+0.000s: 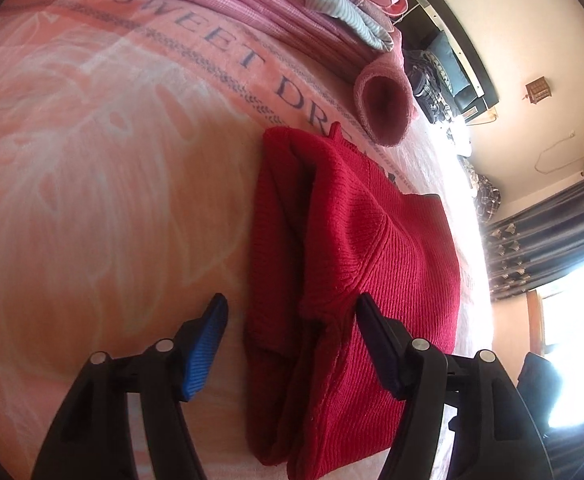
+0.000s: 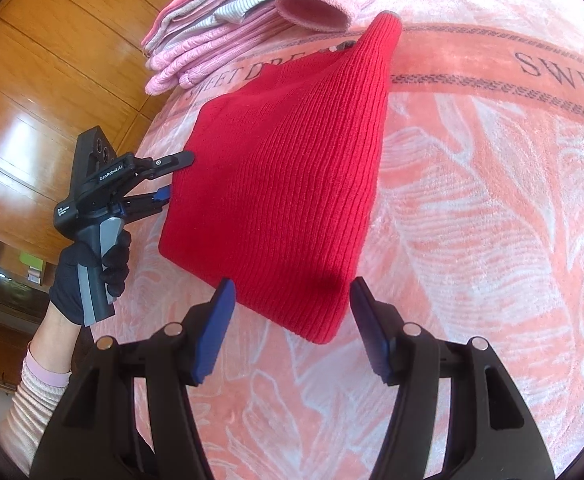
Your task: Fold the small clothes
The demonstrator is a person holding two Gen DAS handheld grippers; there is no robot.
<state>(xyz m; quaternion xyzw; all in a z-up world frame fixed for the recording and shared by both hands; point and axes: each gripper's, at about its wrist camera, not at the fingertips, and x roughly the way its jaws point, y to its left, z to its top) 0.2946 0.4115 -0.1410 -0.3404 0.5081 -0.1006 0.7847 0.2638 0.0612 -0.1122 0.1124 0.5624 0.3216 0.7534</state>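
Observation:
A red knit garment (image 1: 351, 240) lies folded on the pink "SWEET DREAM" blanket (image 1: 92, 160). In the left wrist view my left gripper (image 1: 292, 302) is open, its fingers standing either side of the garment's layered near edge. The right wrist view shows the same red garment (image 2: 292, 168) as a flat folded shape, with the left gripper (image 2: 178, 174) open at its left edge, held by a black-gloved hand (image 2: 88, 276). My right gripper (image 2: 292, 286) is open just in front of the garment's near corner, with nothing between its fingers.
A pile of pink and striped folded clothes (image 2: 212, 40) lies at the far side of the blanket (image 2: 491, 200), with a pink cuffed sleeve (image 2: 315, 8) just beyond the red garment. A wooden wardrobe (image 2: 52, 60) stands to the left. Curtains (image 1: 551, 232) hang by a bright window.

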